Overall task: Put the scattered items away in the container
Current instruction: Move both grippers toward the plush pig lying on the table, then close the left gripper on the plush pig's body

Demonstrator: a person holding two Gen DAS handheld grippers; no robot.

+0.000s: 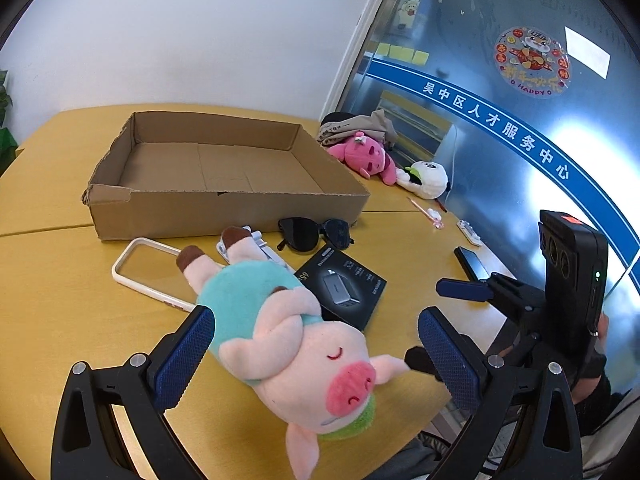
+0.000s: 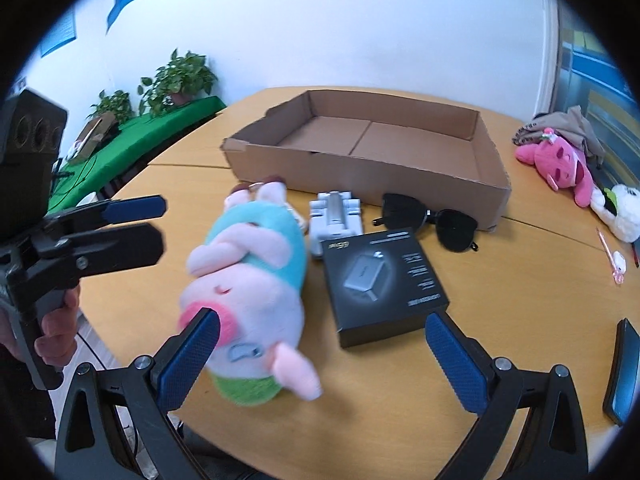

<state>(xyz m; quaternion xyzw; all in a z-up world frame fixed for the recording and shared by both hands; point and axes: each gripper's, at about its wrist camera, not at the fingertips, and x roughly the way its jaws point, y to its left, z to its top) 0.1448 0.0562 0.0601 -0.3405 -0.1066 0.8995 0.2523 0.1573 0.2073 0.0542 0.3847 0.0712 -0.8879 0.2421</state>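
A plush pig (image 1: 288, 340) in a teal shirt lies on the yellow table (image 1: 60, 300), feet toward the cardboard box (image 1: 224, 204), head near the front edge. My left gripper (image 1: 316, 314) is open, its blue pads standing on either side of the pig and apart from it. My right gripper (image 2: 324, 316) is open too. Its left finger overlaps the snout of the pig (image 2: 248, 280), which looks blurred. The box (image 2: 360, 176) holds nothing. Sunglasses (image 1: 316, 234), a black charger box (image 1: 344, 286), a white folding stand (image 1: 256, 248) and a clear phone case (image 1: 148, 268) lie before the box.
A pink plush (image 1: 368, 156), a white plush (image 1: 428, 178) and a bundle of cloth (image 1: 360, 124) sit right of the box by the glass wall. A pink pen (image 1: 428, 212) and a dark phone (image 1: 472, 264) lie further right. Potted plants (image 2: 180, 76) stand far left.
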